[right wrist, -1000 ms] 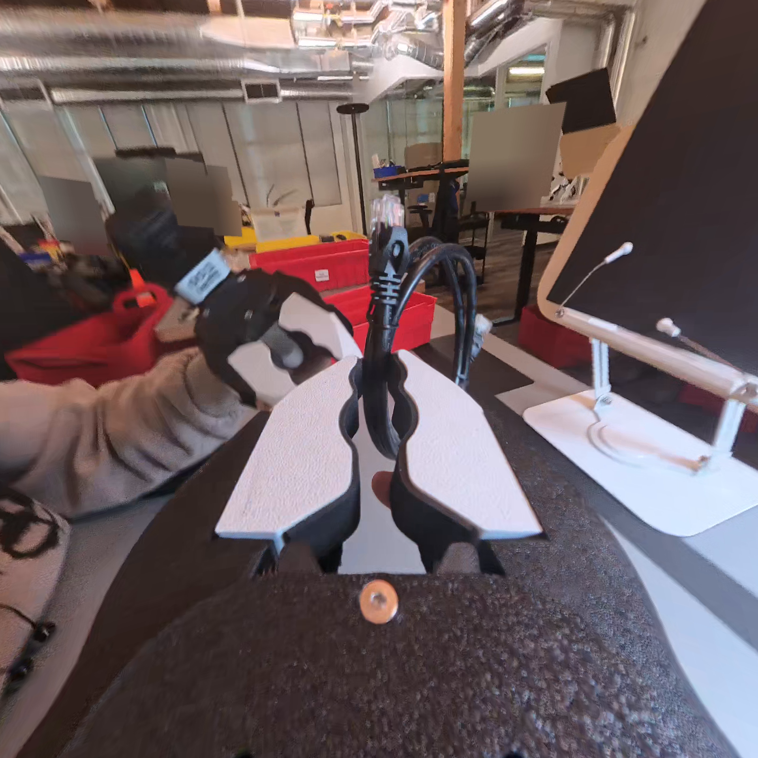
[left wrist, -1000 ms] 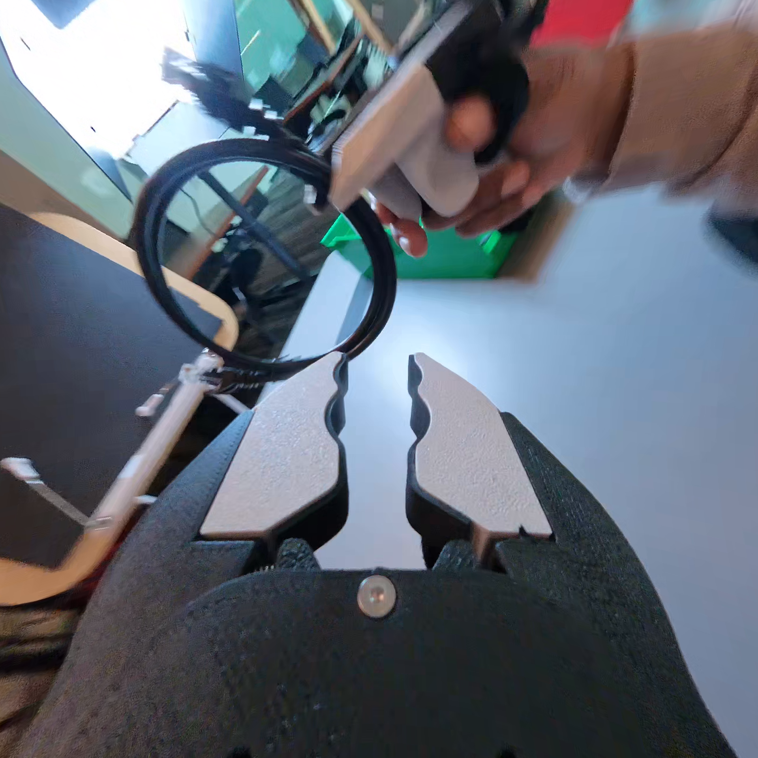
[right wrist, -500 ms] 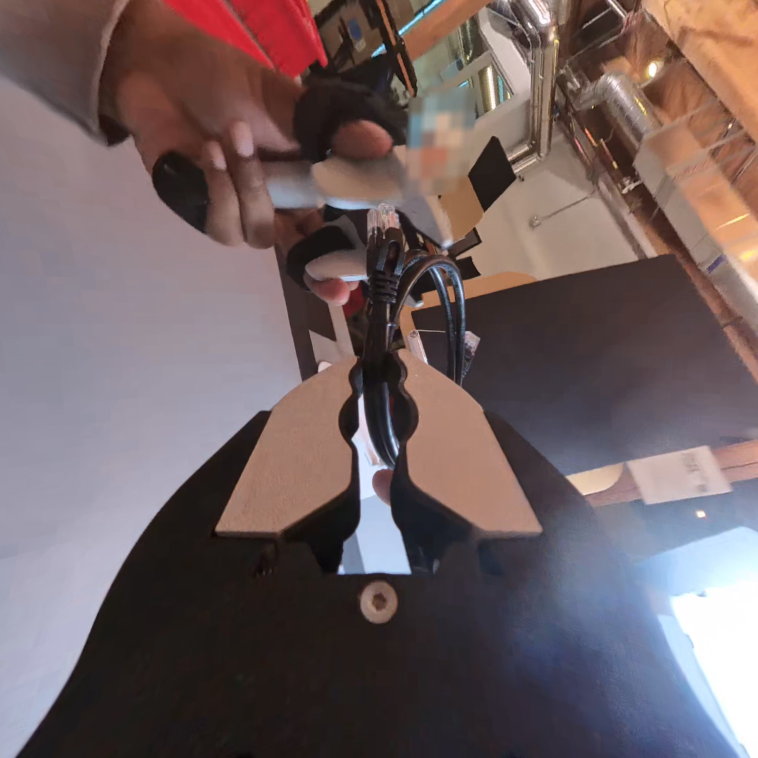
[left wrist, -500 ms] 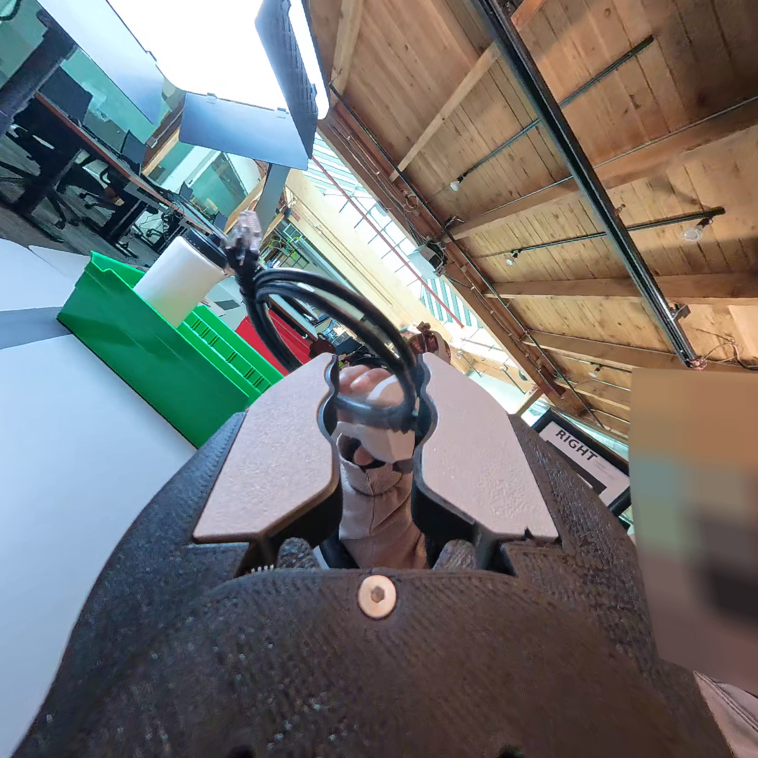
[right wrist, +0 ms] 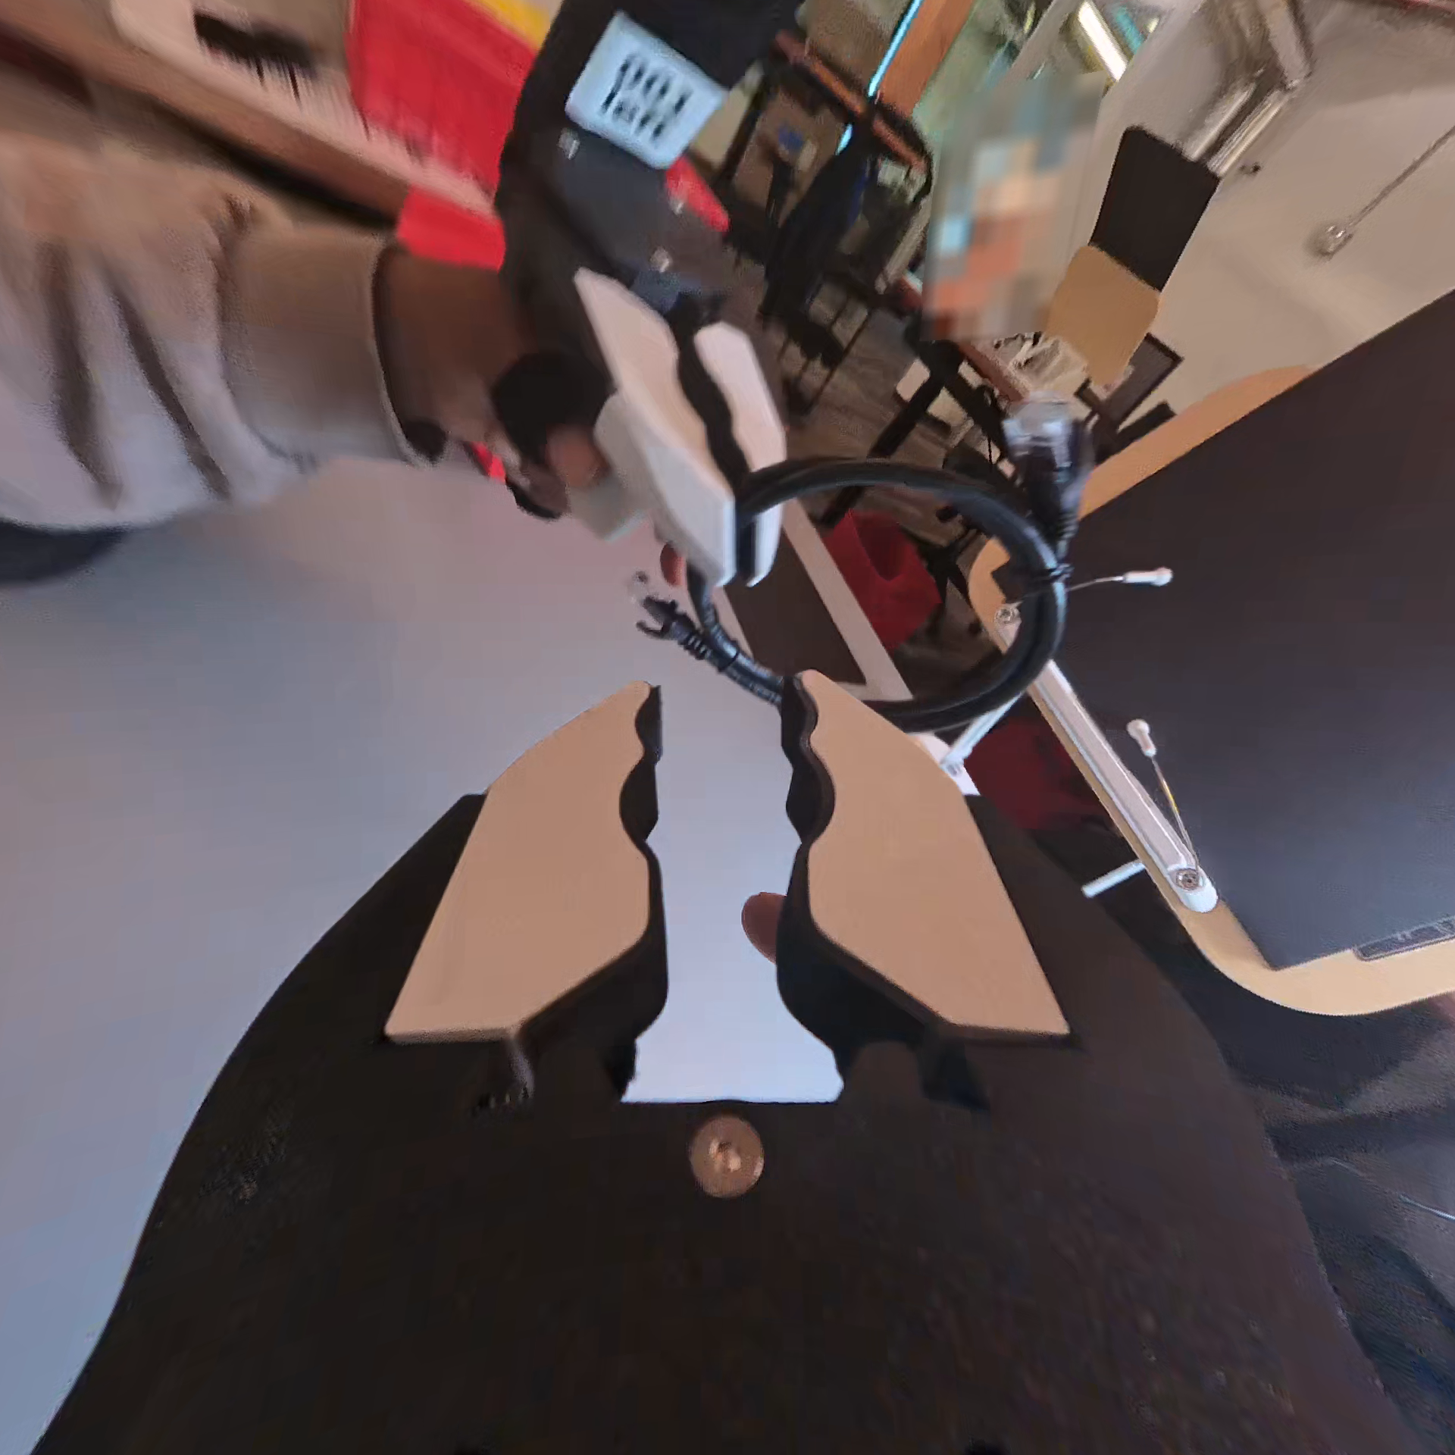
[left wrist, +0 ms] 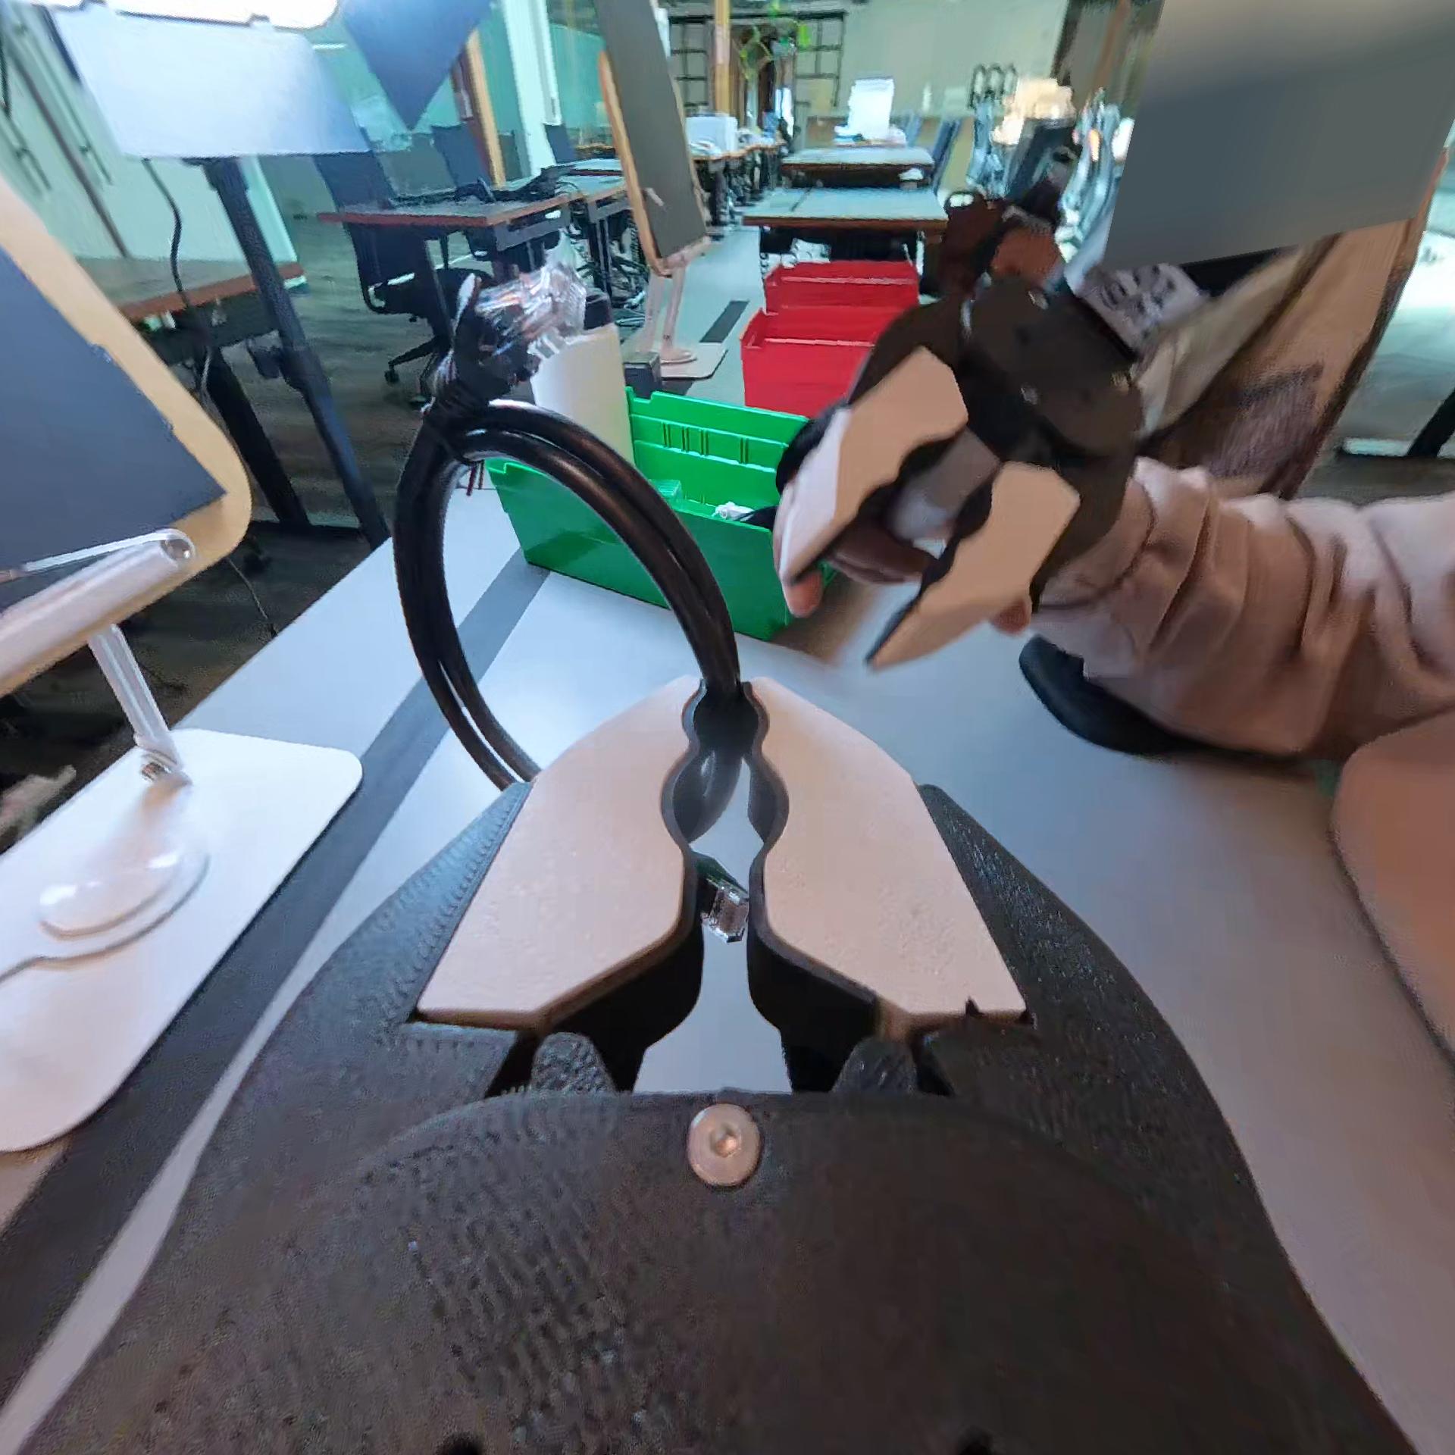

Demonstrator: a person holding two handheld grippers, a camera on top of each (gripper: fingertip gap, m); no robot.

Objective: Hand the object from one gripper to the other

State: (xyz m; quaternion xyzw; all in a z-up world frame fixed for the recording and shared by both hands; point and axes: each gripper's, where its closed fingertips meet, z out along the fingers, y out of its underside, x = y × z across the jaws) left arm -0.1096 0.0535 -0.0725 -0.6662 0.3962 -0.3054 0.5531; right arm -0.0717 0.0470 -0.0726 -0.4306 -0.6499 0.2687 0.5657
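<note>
Your left gripper [left wrist: 720, 708] fingers pinch the coiled black cable [left wrist: 567, 567] at centre frame; your right gripper [right wrist: 720, 697] fingers are spread and empty. Hold that pinch firm and draw the right one clear of the coil.

A pale grey tabletop [left wrist: 1023, 850] fills the middle of the left wrist view, smooth and matte, with a dark grey stripe [left wrist: 441, 677] running diagonally across its left part. A bright green plastic bin [left wrist: 693, 504] sits on the far edge, ribbed walls showing, open side up. At the left edge, a flat white rounded-corner stand base [left wrist: 157, 850] lies on the surface, a slim metal post [left wrist: 138, 701] rising from it at a tilt. From the right wrist view, the same pale tabletop [right wrist: 275, 708] shows as a blurred grey expanse.
</note>
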